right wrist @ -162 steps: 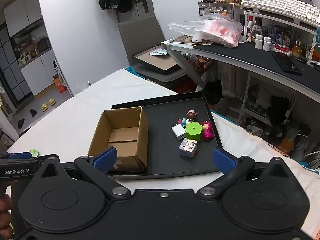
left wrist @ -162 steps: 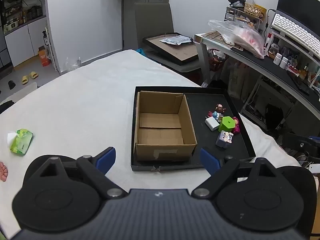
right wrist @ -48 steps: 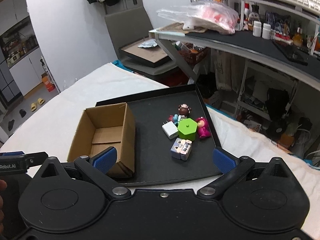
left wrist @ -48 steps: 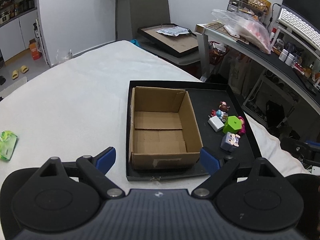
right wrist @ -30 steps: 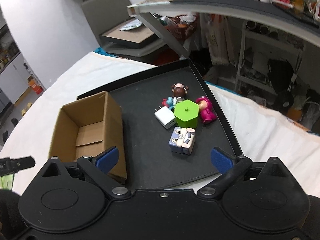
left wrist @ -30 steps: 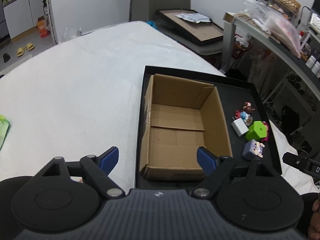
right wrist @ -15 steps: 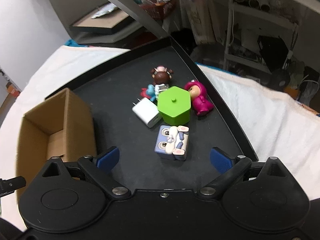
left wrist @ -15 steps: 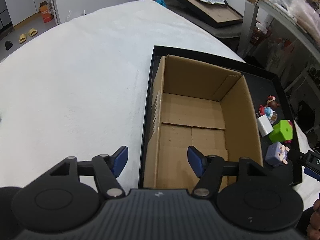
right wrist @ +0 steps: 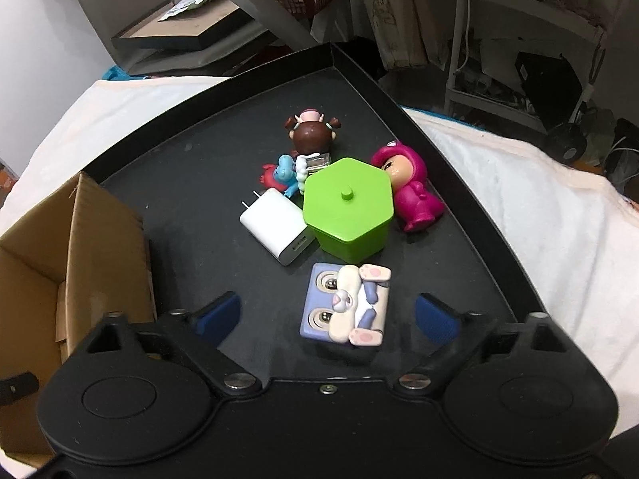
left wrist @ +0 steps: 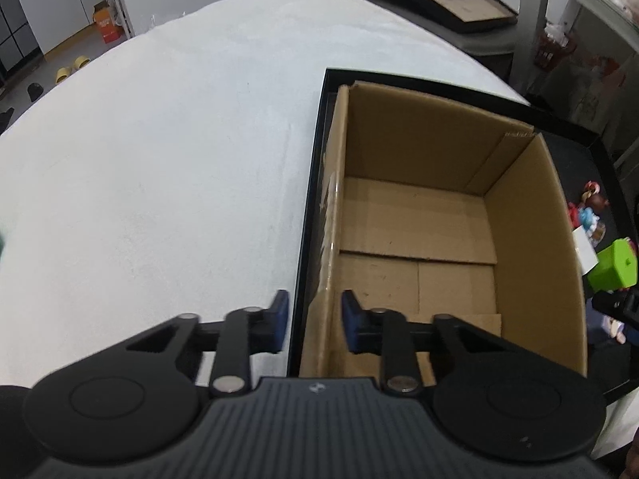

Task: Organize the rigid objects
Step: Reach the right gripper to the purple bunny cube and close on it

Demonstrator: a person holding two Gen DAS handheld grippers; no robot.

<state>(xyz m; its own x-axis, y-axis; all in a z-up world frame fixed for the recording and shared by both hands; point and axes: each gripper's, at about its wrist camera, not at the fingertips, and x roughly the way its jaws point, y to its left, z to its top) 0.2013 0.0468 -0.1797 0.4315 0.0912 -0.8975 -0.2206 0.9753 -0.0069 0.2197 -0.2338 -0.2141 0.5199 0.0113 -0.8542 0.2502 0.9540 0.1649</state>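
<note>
Cardboard box (left wrist: 419,239) — one — straddled by part-spread left jaws; right jaws wide over six trinkets — one purple cube (right wrist: 345,305).

Open brown cardboard box (left wrist: 415,239) upright and empty at frame centre-right, green hexagonal lidded container (right wrist: 346,208) mid-frame, white plug-in charger (right wrist: 275,225) touching its left, pink hooded figurine (right wrist: 411,189) lying right, lavender cube toy (right wrist: 345,305) below, brown-haired doll (right wrist: 311,135) above.

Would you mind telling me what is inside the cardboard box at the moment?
The cardboard box shows only its bare floor flaps; no toys inside. The near strip of the floor is hidden behind the left gripper, whose fingers straddle the box's left wall.
</note>
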